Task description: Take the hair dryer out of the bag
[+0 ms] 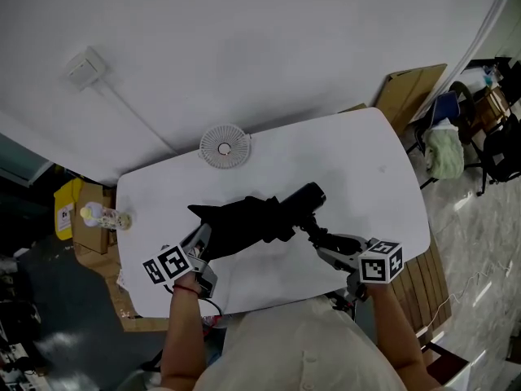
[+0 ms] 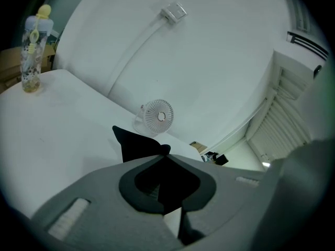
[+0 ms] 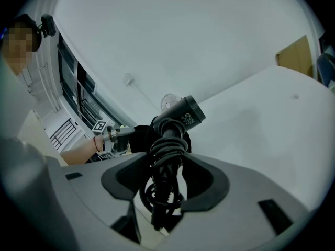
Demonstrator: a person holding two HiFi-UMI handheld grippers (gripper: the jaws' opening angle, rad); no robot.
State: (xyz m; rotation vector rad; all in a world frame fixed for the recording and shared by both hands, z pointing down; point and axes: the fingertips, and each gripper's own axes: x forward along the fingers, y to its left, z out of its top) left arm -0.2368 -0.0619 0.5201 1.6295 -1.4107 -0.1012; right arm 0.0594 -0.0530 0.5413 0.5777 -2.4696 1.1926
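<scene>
A black bag (image 1: 244, 222) lies in the middle of the white table (image 1: 366, 169). The black hair dryer (image 1: 303, 199) sticks out of the bag's right end, barrel toward the far right. My right gripper (image 1: 316, 236) is shut on its handle, which has the cord wound round it (image 3: 166, 161); the barrel (image 3: 183, 115) shows past the jaws, and the bag (image 3: 140, 135) sits behind it. My left gripper (image 1: 203, 236) is shut on the bag's near-left edge, and black cloth (image 2: 137, 144) rises from between the closed jaws.
A small white fan (image 1: 225, 146) stands at the table's far edge. A clear bottle with a yellow cap (image 1: 102, 216) stands at the left edge. Cardboard boxes (image 1: 411, 92) and a chair with clutter (image 1: 476, 125) are off to the right.
</scene>
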